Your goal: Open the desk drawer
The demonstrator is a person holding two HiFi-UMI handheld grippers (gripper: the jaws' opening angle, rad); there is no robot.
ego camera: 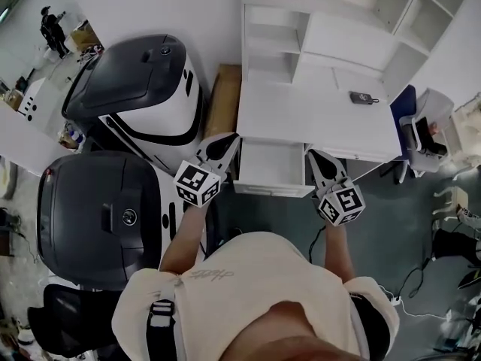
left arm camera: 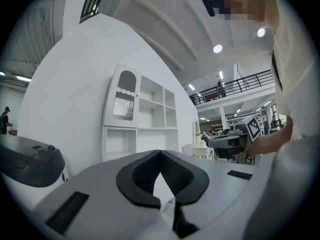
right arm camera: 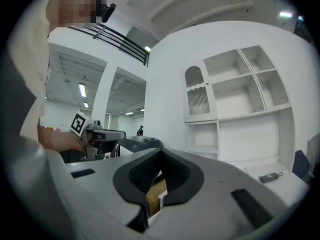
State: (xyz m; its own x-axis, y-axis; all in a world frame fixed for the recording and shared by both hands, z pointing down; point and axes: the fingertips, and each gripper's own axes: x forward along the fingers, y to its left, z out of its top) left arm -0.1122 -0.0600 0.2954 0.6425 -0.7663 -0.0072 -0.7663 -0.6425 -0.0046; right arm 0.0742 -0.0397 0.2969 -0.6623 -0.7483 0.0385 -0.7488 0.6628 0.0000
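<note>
Head view: drawer (ego camera: 272,168) stands pulled out under desk (ego camera: 316,115), left claw (ego camera: 234,141) and right claw (ego camera: 312,155) shut, empty, off it; opening looks done, next only withdraw.

Cream T-shirt (ego camera: 255,284), black strap (ego camera: 160,323), perhaps a bag's; grey left gripper (ego camera: 234,138), right gripper (ego camera: 311,155).
</note>
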